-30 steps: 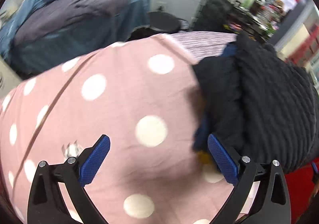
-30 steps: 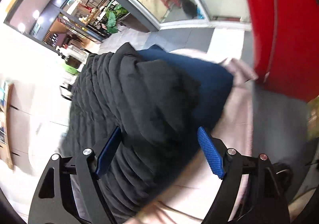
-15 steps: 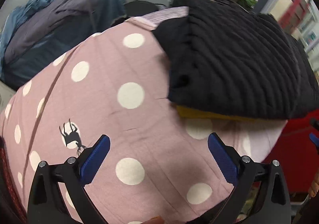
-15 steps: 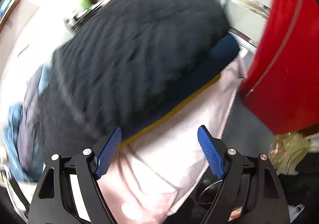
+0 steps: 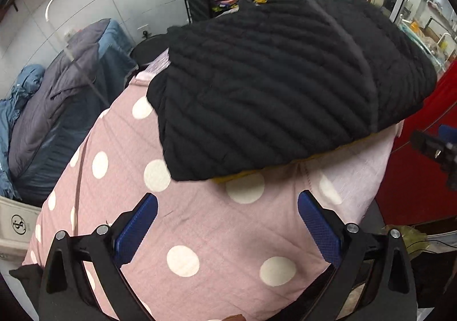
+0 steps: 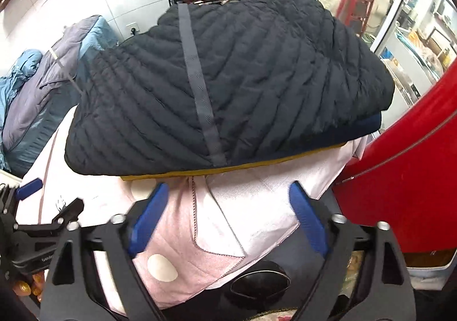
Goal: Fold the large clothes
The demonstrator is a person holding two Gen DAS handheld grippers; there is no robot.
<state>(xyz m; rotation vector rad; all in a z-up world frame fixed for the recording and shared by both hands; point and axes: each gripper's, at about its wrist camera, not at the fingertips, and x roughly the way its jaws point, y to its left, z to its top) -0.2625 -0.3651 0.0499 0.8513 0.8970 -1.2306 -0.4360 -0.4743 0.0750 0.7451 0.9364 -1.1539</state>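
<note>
- Mostly, the folded black quilted jacket (image 6: 228,86) on the pink polka-dot cloth (image 5: 217,235) hides a yellow-edged layer beneath.
- Left gripper (image 5: 227,231): jaws wide, empty.
- Right gripper (image 6: 228,215): jaws opening, empty.
- Box (image 5: 14,228) symbol unreadable.

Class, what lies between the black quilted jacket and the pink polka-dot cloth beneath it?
A thin mustard-yellow layer and a navy one lie between the black quilted jacket and pink polka-dot cloth, clearest in the right wrist view.
</note>
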